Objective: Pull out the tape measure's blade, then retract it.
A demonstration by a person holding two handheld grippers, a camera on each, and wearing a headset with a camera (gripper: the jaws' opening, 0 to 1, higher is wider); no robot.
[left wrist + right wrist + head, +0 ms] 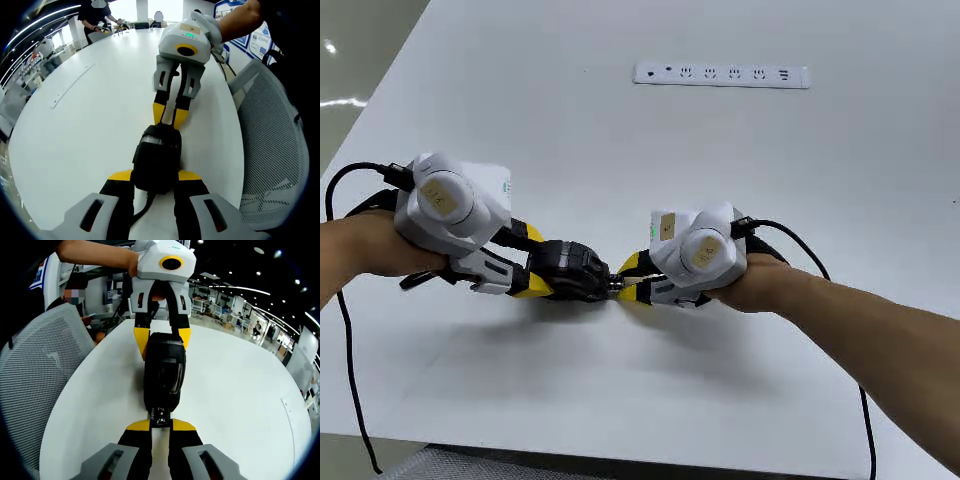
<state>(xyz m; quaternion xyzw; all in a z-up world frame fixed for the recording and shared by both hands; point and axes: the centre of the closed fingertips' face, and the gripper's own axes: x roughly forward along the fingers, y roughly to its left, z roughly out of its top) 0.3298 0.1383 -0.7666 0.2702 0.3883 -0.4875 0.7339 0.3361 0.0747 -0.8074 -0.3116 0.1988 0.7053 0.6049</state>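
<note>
My left fingers (120, 175) are closed on the two sides of the black tape measure (576, 270), holding its case low over the white table (620, 150), close to the near edge and about midway along it. My right fingers (138, 426) are nearly shut, pinching the blade's end hook (160, 415) right at the case. A power strip (721, 74) lies toward the far edge.
</note>
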